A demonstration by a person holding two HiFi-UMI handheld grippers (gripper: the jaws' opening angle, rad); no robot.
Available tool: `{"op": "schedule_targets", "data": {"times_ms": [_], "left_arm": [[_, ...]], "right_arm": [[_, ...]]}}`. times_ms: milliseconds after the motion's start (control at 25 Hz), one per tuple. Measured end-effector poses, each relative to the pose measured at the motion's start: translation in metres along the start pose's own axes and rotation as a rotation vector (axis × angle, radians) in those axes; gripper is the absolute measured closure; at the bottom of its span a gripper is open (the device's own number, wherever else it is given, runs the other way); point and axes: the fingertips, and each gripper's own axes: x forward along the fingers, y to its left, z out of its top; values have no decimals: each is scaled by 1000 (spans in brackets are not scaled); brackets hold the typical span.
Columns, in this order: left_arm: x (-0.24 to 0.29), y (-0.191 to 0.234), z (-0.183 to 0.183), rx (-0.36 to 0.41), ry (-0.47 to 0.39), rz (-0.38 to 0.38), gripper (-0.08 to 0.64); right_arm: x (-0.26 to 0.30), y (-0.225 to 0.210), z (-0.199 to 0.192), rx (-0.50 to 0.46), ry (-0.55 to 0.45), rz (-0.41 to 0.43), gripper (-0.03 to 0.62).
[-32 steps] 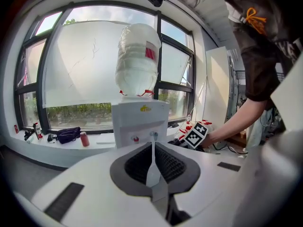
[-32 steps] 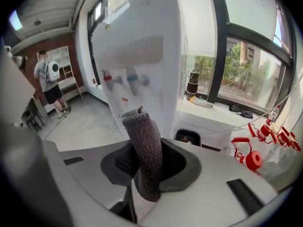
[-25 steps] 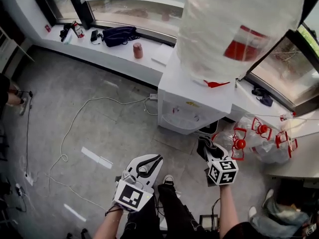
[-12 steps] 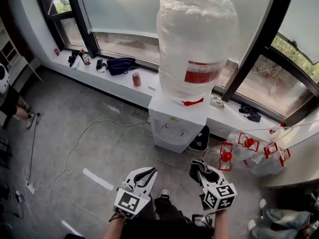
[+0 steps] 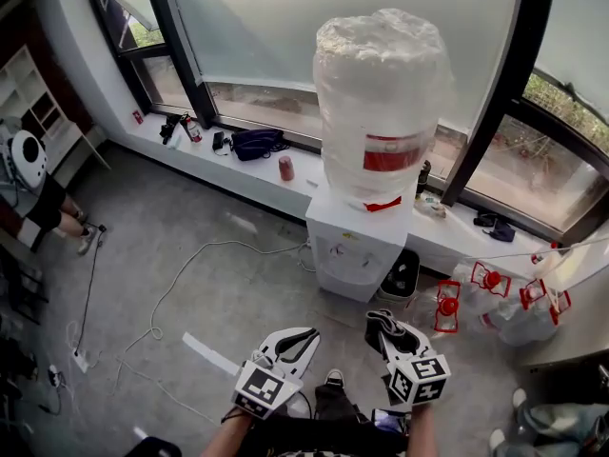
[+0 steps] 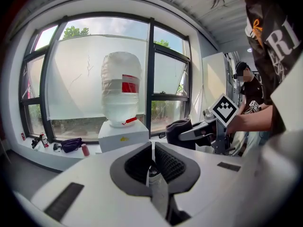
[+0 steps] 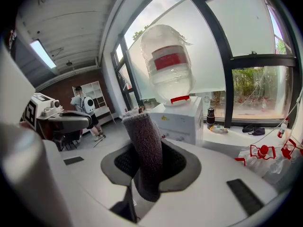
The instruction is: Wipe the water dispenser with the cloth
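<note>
Water dispenser (image 5: pixel 362 246): white box cabinet standing on the floor (image 5: pixel 219 274), back against the low window ledge (image 5: pixel 238 165); small yellow mark near the top front edge.
Bottle (image 5: pixel 381 103): large, clear, inverted on top of the dispenser; red label band, red tag at the neck.
Cloth (image 7: pixel 142 136): dark grey-brown, fuzzy, folded into a thick strip that stands up out of the right gripper; well apart from the dispenser.
Right gripper (image 7: pixel 147 157): jaws clamped on the lower part of the cloth.
Left gripper (image 6: pixel 152 150): jaws closed together, nothing between them; held beside the right gripper, low in the head view.
Count: one dispenser, one bottle on it, one cloth, two grippers.
Empty bottles (image 5: pixel 519 307): clear with red caps, clustered on the floor to the right of the dispenser; number unclear.
</note>
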Motion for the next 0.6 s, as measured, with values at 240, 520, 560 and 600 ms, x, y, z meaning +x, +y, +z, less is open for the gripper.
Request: {"op": "schedule_targets", "data": {"times_ms": [240, 520, 560, 600], "left_arm": [[-31, 16, 15, 49, -43, -28, 531], [-106, 54, -7, 68, -74, -50, 531], [-117, 59, -12, 70, -75, -56, 531], [-128, 63, -17, 73, -76, -64, 531]], "right_arm": [[1, 32, 8, 13, -37, -35, 485], [3, 115, -2, 64, -86, -67, 485], [3, 128, -4, 71, -93, -73, 484], [3, 141, -7, 76, -99, -80, 485]]}}
